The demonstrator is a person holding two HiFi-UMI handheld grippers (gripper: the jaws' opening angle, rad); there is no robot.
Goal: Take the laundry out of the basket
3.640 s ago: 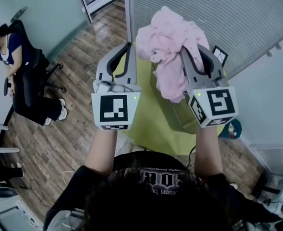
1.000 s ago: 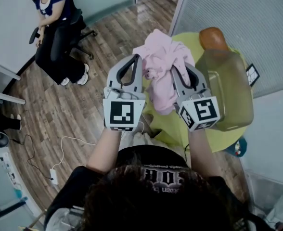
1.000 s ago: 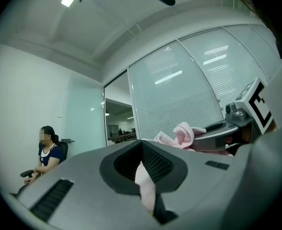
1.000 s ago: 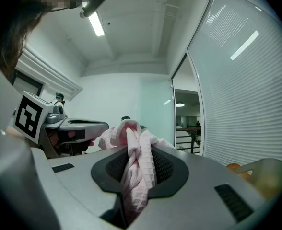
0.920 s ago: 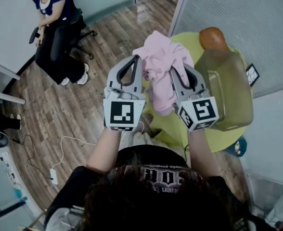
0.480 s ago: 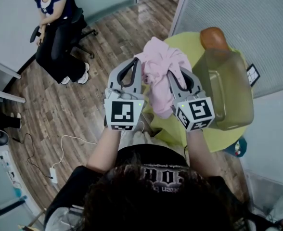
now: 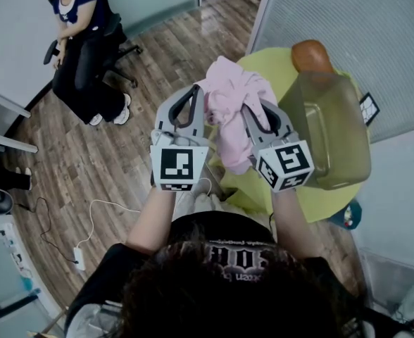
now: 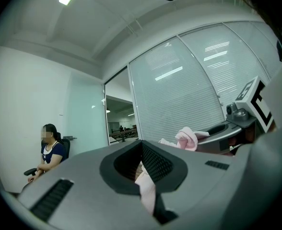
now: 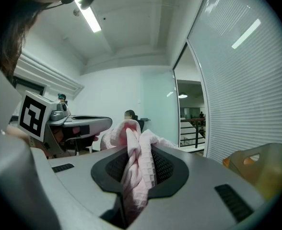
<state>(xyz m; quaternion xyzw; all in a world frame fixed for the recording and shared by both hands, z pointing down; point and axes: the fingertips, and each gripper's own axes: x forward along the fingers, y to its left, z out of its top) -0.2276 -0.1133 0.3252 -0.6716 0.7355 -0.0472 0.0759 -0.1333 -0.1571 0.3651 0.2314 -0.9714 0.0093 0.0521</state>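
Right gripper view: my right gripper [image 9: 140,174] is clamped on the pink garment [image 9: 131,138]; my left gripper [image 8: 142,169] pinches a thin fold. Garment hangs clear, beside the basket [image 7: 334,139]. Risk: the thin fold may slip, dropping that side.

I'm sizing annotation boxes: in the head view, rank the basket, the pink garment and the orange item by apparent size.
basket, slightly largest
pink garment, close behind, but held nearer the camera, so that order is unsure
orange item, clearly smallest
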